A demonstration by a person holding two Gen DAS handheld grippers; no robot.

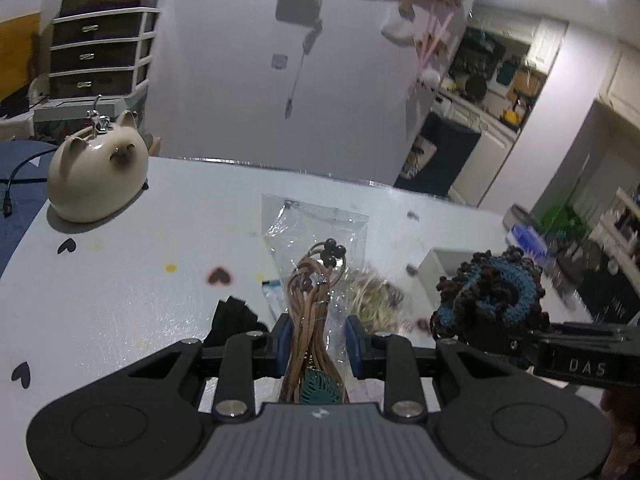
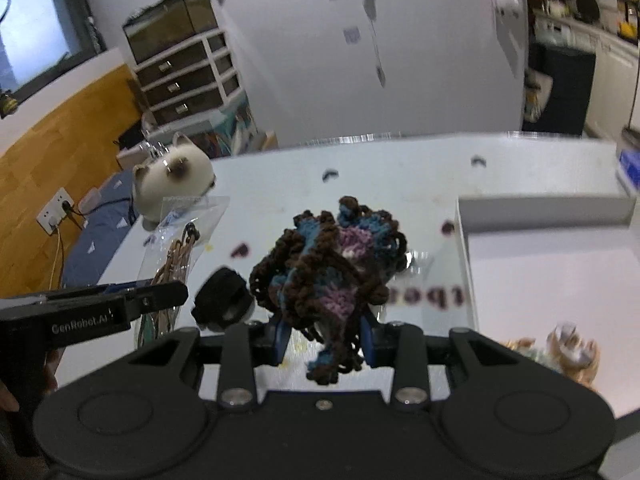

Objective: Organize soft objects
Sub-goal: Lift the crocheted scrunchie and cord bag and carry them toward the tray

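Left gripper (image 1: 316, 344): we tilt it downward over the table (image 1: 120, 288), jaws pinching a clear bag of brown cords (image 1: 314, 280). Right gripper (image 2: 326, 340): likewise tilted, clamping the crocheted piece (image 2: 328, 268) beside the white tray (image 2: 540, 280).

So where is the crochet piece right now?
The crochet piece is clamped in the right tongs, above the table, left of the white tray.

left gripper (image 1: 316, 346) clamped on bag, right gripper (image 2: 326, 336) clamped on crochet, both angled down.
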